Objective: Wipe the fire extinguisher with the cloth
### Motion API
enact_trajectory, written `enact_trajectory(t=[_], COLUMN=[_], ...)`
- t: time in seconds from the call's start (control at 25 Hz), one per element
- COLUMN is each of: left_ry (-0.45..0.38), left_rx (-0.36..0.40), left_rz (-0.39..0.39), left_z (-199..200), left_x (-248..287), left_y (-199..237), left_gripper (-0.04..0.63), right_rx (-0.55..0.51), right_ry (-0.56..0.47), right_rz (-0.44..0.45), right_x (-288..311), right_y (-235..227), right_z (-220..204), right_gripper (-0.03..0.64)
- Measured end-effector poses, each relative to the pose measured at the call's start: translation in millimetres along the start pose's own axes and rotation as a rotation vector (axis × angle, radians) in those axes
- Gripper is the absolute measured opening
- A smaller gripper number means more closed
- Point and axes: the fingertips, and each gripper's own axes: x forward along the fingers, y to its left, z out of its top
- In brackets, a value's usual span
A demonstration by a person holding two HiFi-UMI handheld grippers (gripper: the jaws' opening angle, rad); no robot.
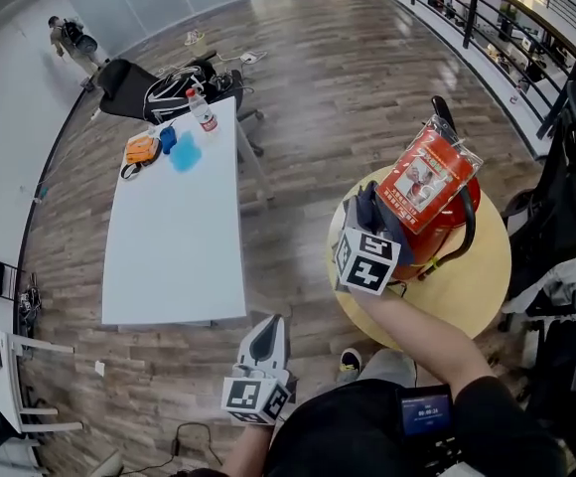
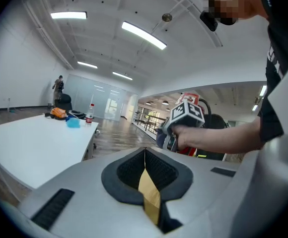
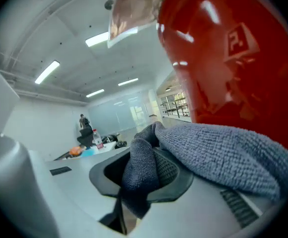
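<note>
A long white table (image 1: 174, 256) stands on the wood floor (image 1: 308, 87). At its far end an orange bundle (image 1: 141, 149) lies near the left edge, with a light blue object (image 1: 186, 154) just beside it. A bottle (image 1: 202, 112) stands upright at the far right corner. Past that end are a black chair (image 1: 121, 85) and a bag (image 1: 174, 87). To the right is a round wooden table (image 1: 482, 286), with black chairs (image 1: 551, 217) near its right edge. A railing (image 1: 467, 8) runs behind. A person (image 1: 72, 38) stands far off.
</note>
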Motion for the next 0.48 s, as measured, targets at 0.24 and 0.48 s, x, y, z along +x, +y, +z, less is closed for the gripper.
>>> enact_trajectory(t=[0.24,0.48], left_ry=[-0.011,0.020], left_rx=[-0.011,-0.017], left_rz=[0.063,0.086], left_z=[6,-2], left_x=[-11,-17], left_y=[17,23], left_gripper=[0.023,0.023], right_rx=[-0.168,-0.292], right_ry=[0.215,0.348], right_rz=[-0.092,0.113], right_x=[37,26], right_y=[-33,-36], right_z=[-113,-186], right_gripper=[0.100,0.100])
